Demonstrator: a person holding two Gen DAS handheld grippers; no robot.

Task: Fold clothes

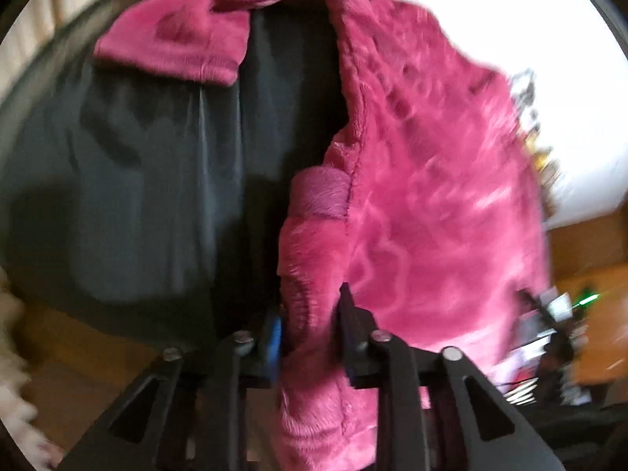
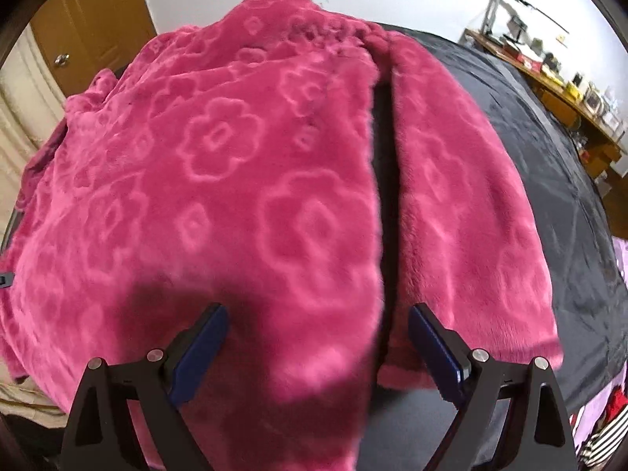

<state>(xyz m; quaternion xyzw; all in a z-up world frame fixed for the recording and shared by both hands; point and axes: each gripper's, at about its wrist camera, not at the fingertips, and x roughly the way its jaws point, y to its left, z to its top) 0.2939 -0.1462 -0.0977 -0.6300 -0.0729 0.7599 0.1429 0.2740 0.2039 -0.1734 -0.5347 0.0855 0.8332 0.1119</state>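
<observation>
Left wrist view shows my left tongs (image 1: pixel 310 314) pinched down on a bunched edge of the pink fleece garment (image 1: pixel 424 196), fabric squeezed between the pads. Right tongs (image 2: pixel 318 337) are spread wide, gripping nothing, hovering over the fleece (image 2: pixel 219 180) where its two panels split. The whole thing is draped across the black sheet (image 2: pixel 549 149) covering the counter. My take: keep that left pinch firm, get the right one onto the matching edge, then pull both evenly so the plush doesn't slump or twist mid-fold.
</observation>
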